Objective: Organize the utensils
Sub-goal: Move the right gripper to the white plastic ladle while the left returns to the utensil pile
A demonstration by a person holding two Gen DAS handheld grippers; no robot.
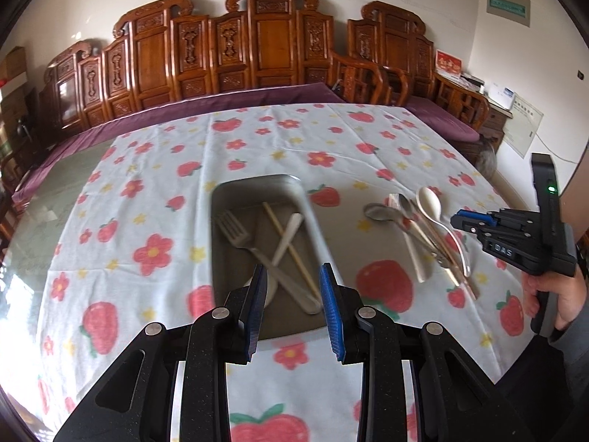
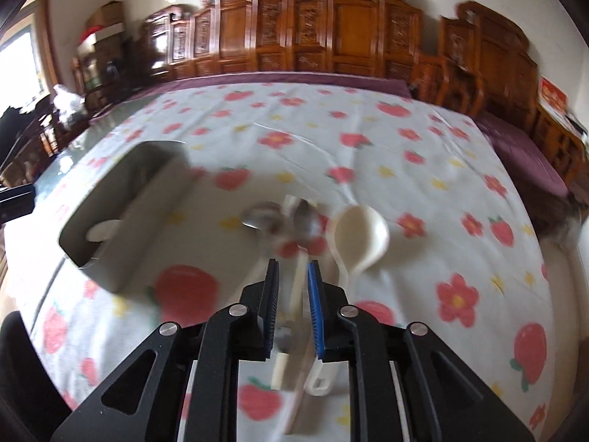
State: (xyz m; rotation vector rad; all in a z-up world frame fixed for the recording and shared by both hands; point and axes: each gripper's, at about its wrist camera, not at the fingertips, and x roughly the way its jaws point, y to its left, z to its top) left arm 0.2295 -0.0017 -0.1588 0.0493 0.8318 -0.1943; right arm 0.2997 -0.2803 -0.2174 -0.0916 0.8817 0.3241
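Utensils (image 2: 294, 228): overlapping heap on table (image 2: 423, 154). Right gripper (image 2: 292, 283) fingers slightly apart, empty; left gripper (image 1: 293, 287) likewise. Risk: pinching several handles together.

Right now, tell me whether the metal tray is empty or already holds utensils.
Not empty. The metal tray holds a fork, a chopstick and a white utensil, lying crossed.

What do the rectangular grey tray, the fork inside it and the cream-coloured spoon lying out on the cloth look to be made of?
Rectangular grey tray: likely metal, with a dull brushed sheen on its walls.
Fork inside it: metal, silver-grey and faintly reflective.
Cream-coloured spoon: plastic or ceramic, uniformly opaque with a smooth soft gloss; I can't tell which.
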